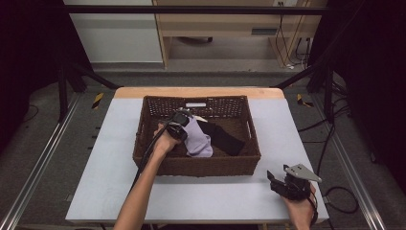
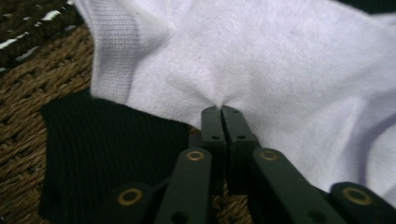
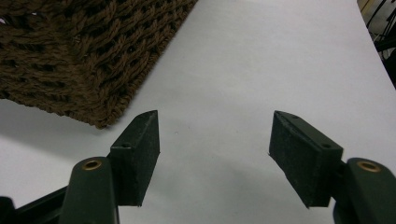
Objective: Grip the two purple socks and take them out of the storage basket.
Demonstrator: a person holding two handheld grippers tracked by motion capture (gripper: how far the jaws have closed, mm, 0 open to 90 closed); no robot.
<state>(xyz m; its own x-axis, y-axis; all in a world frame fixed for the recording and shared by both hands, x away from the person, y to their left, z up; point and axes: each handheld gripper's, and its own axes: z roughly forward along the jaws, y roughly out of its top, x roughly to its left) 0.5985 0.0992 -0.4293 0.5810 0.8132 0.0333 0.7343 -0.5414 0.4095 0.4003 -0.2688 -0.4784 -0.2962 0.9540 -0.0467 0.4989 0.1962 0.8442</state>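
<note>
Sock [image 1: 197, 139], pale lilac, lies mid-basket [image 1: 196, 167] over a black cloth [image 1: 225, 138]; the left claw [image 2: 220, 112] pinches a fold of it. Right claw [image 3: 215, 140] hovers spread near the tabletop's [image 1: 110, 143] right front corner.

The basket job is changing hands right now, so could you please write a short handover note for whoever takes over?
Left gripper: shut on the white sock, pinching a fold of its fabric inside the wicker basket.
Right gripper: open, holding nothing, over the bare table near the basket's front right corner.
Things: the white sock lies partly over a black sock; both are in the basket.
Done: the white sock is gripped.
Left: probably lift the white sock out of the basket, then deal with the black sock; the right gripper is free to help.
</note>
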